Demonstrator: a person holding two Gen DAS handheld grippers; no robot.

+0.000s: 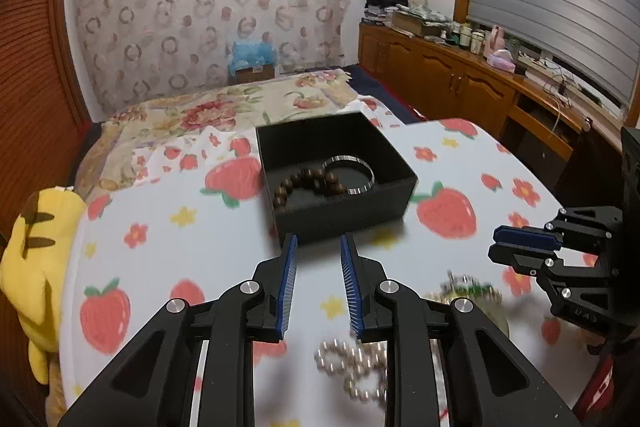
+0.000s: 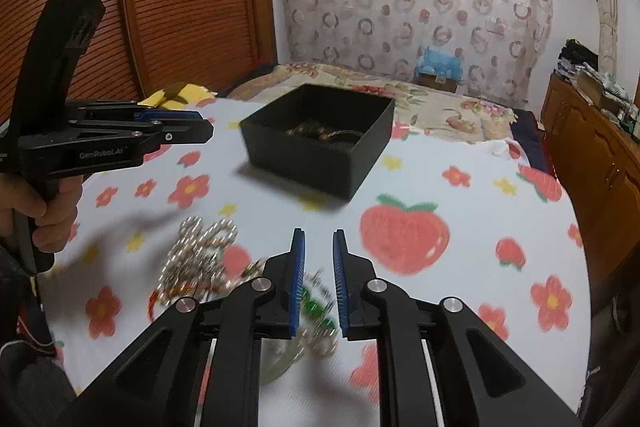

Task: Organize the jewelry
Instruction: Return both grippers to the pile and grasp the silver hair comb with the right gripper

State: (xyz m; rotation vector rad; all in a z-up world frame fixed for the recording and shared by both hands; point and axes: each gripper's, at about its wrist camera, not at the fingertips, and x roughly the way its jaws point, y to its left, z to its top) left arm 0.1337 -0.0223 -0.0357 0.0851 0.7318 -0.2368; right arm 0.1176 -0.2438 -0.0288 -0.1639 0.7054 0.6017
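A black open box stands on the strawberry-print cloth. Inside lie a brown wooden bead bracelet and a silver bangle. A silver bead chain lies on the cloth near me. A green-stone piece lies beside it. My left gripper is open and empty, above the cloth in front of the box. My right gripper is open and empty, over the green-stone piece.
A yellow plush toy lies at the table's left edge. A bed with a floral cover is behind the table. Wooden cabinets with clutter run along the right wall.
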